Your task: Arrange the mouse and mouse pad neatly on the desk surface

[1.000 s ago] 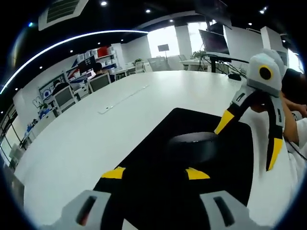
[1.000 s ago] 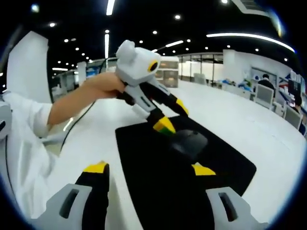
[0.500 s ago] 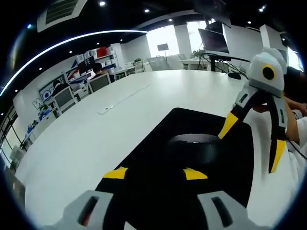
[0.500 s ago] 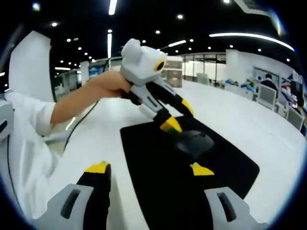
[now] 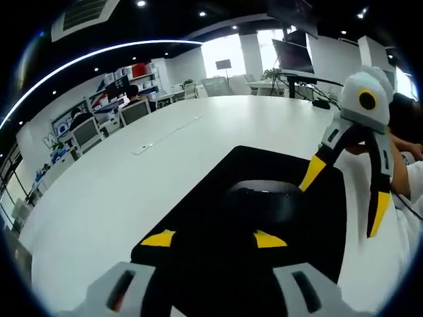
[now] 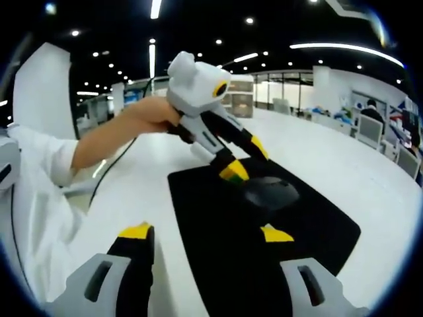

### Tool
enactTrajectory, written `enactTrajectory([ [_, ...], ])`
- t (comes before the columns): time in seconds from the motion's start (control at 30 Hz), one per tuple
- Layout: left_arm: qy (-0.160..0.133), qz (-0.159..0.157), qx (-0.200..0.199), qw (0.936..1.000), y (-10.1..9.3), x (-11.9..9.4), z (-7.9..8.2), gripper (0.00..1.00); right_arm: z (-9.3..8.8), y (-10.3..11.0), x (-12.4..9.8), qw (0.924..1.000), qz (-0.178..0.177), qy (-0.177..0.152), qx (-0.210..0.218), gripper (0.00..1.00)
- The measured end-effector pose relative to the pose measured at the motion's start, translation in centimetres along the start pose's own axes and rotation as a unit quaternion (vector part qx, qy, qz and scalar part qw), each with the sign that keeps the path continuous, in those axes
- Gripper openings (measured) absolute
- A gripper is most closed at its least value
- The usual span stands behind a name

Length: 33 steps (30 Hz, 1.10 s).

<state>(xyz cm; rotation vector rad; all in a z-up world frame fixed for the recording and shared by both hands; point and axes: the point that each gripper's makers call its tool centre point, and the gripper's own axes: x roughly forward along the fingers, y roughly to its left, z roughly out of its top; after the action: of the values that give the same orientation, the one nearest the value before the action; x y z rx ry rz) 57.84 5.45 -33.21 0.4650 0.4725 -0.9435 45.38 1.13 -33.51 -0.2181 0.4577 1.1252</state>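
Big open office with ceiling spotlights, and a long white desk [image 5: 132,191] running off toward shelves and monitors at about 10 o'clock in the left gripper view. A black mouse pad [image 5: 264,172] lies flat on the desk, and the dark mouse [image 5: 264,198] sits on top of it, roughly mid-pad.

In the left gripper view, the left gripper [image 5: 213,239] has its yellow tips spread wide, released, hovering over the near end of the pad with the mouse just ahead at 12 o'clock. The right gripper [image 5: 344,198] comes in from 3 o'clock, also spread apart, one tip down near the mouse.

In the right gripper view the left gripper [image 6: 243,158], held by a hand [image 6: 149,112], reaches the mouse [image 6: 269,193] from 11 o'clock; can't tell whether it's touching.
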Motion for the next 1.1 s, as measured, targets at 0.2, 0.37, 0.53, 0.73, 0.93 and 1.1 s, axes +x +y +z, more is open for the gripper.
enactTrajectory([
  [0.2,0.003,-0.002,-0.024,0.9997,-0.1,-0.6,-0.1,0.49,1.0,-1.1,-0.8,0.9998,-0.008,-0.016,0.009,0.61],
  [0.37,-0.008,0.013,-0.029,0.9995,0.6,-2.2,0.8,0.50,2.1,-1.7,-2.0,0.9988,-0.034,-0.035,0.009,0.61],
  [0.53,-0.042,0.016,-0.039,0.9982,0.5,-4.5,2.2,0.52,3.4,-2.8,-3.6,0.9966,-0.062,-0.054,0.000,0.61],
  [0.73,-0.097,0.012,-0.050,0.9940,-0.2,-7.7,4.3,0.54,4.9,-2.8,-5.7,0.9922,-0.091,-0.085,-0.001,0.61],
  [0.93,-0.141,0.018,-0.051,0.9885,0.3,-11.1,6.2,0.54,6.6,-2.4,-8.2,0.9864,-0.113,-0.119,-0.005,0.61],
  [1.1,-0.173,0.024,-0.044,0.9837,0.5,-14.0,7.3,0.55,7.9,-2.4,-10.2,0.9817,-0.127,-0.142,-0.007,0.61],
])
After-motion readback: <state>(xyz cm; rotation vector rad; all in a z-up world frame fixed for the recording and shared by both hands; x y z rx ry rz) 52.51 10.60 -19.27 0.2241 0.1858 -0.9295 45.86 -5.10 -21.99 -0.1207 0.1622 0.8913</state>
